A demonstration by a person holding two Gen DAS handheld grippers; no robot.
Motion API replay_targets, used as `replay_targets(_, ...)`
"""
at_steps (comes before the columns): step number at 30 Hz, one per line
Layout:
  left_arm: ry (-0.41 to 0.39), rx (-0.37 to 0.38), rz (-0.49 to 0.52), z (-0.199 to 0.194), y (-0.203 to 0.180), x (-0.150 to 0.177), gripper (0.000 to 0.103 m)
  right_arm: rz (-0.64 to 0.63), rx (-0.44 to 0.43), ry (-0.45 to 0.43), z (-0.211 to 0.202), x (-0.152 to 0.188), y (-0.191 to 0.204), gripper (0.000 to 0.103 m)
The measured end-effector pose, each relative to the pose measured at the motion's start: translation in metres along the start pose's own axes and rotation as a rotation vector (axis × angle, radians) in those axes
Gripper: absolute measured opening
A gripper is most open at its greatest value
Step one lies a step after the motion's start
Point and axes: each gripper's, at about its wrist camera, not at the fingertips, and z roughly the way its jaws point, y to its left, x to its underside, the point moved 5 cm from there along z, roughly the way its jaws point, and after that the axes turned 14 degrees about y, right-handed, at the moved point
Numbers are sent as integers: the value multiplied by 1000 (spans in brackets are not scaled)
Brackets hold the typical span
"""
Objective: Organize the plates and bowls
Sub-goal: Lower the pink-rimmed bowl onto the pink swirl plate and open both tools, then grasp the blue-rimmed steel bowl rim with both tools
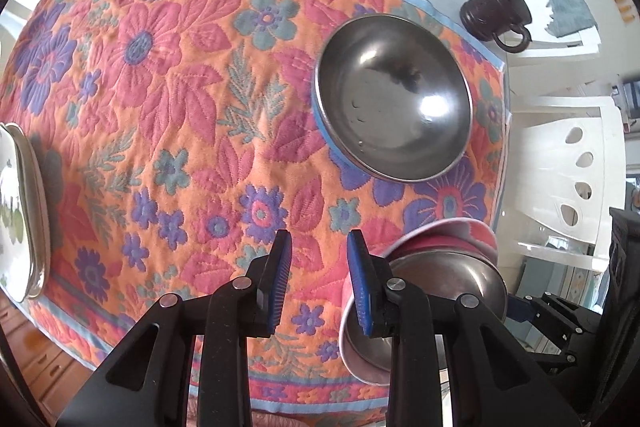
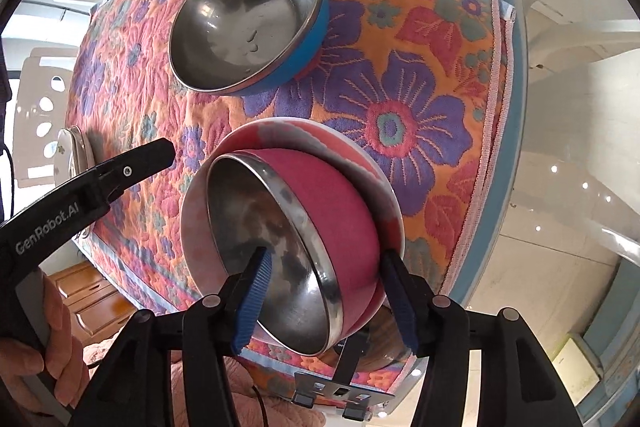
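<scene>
Right tongs (image 2: 324,291) closed on the rim of a red bowl (image 2: 340,219), one finger inside its steel lining, the other on the outer wall. Red bowl sits tilted inside a pink bowl (image 2: 316,135); nothing in it. Left tongs (image 1: 318,281) partly open, holding nothing, over the floral cloth (image 1: 168,99) on the bench. Blue bowl (image 1: 394,113) upright on cloth, farther back, a few droplets inside. Plates (image 1: 24,211) at cloth's left edge. Dark mug (image 1: 496,11) beyond the cloth.
</scene>
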Motion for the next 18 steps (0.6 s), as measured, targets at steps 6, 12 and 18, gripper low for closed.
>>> replay_targets(6,-2,-1,-7,1,4,-2,26,14,-35,-29,-8,8,-5,56)
replay_targets(12,-3,-7,-14,1,5,-3,26,62,7,-45,-13,15,-17,56)
replay_targets(18,-23,-28,-44,-2,10,-7,30,37,-68,-117,-43,8,-23,56)
